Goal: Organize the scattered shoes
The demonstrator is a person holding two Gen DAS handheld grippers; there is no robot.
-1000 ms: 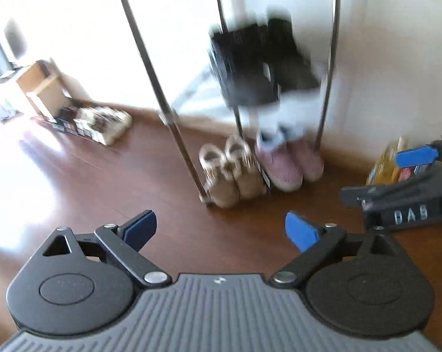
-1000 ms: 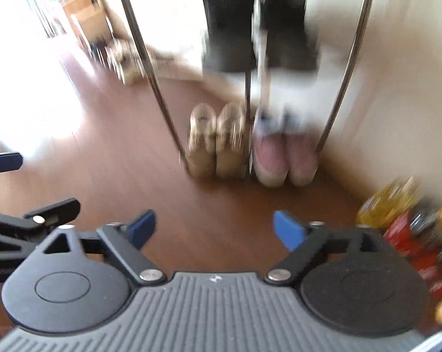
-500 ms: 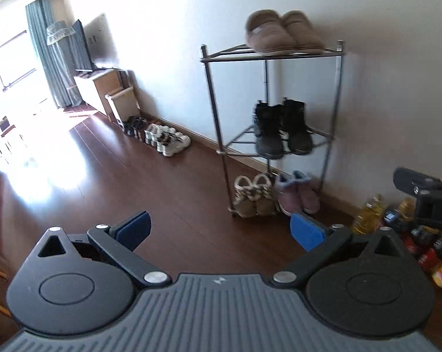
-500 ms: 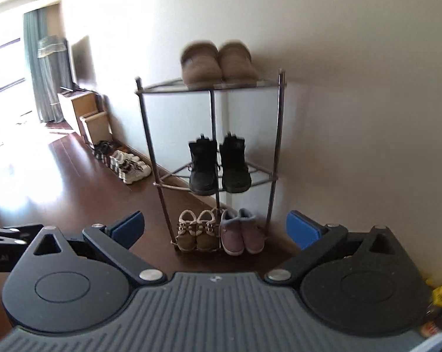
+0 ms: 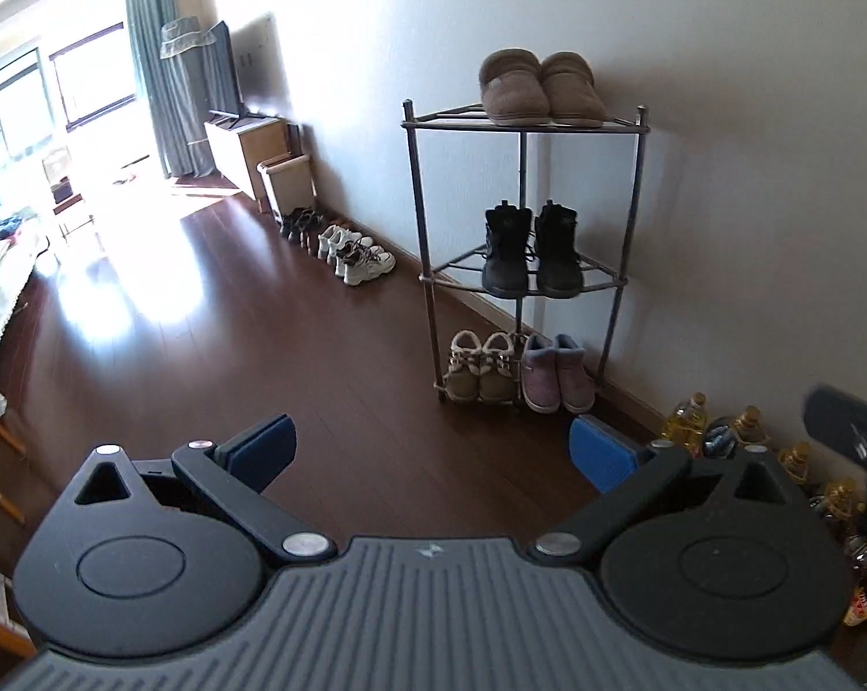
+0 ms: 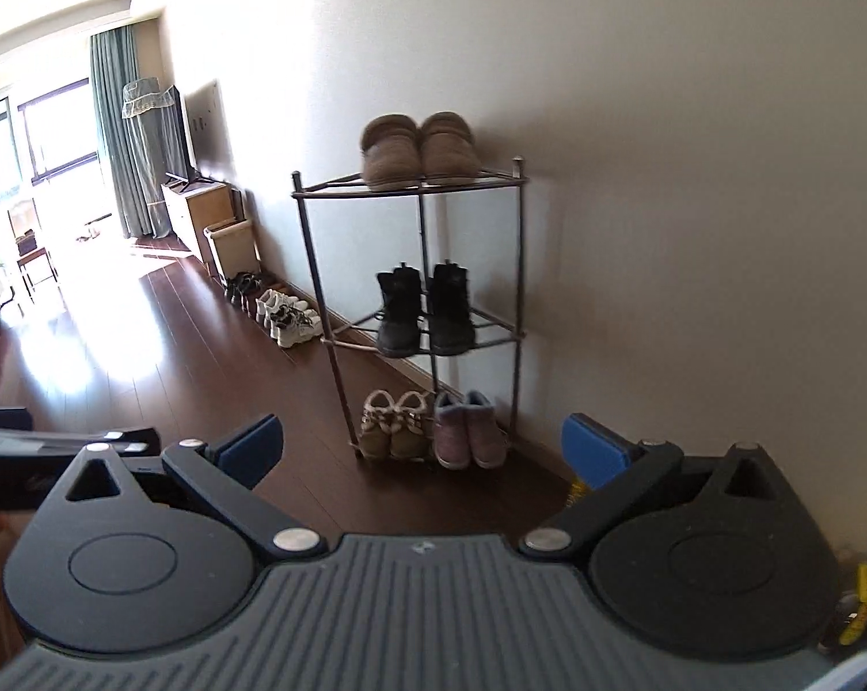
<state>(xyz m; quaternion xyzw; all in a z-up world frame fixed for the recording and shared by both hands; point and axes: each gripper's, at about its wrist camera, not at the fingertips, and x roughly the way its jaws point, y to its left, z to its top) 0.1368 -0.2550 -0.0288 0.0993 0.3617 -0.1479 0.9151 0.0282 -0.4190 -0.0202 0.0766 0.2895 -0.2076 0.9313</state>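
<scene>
Both grippers are hanging well back from the shoes here, high over the floor. The left gripper (image 5: 430,449) is showing its blue pads spread wide with nothing between them, and the right gripper (image 6: 422,449) is doing the same, jaws parted and empty.

Straight ahead of both, well apart from the fingertips, the metal corner rack (image 5: 523,265) is standing against the white wall (image 6: 664,201). On its top shelf a pair of brown slippers (image 5: 540,89) is sitting side by side. On the middle shelf a pair of black boots (image 5: 531,256) is standing upright, toes facing out. At the bottom the tan fur-lined shoes (image 5: 482,365) and the mauve ankle boots (image 5: 557,371) are lining up next to each other.

Further along the wall, a row of sneakers (image 5: 347,245) is resting on the dark wooden floor (image 5: 232,345), white ones nearest, darker ones behind. Beyond them a wooden cabinet (image 5: 240,152) and teal curtains (image 5: 157,69) are catching hard window light, which is glaring off the boards. To the right of the rack, bottles (image 5: 721,426) are crowding the baseboard.
</scene>
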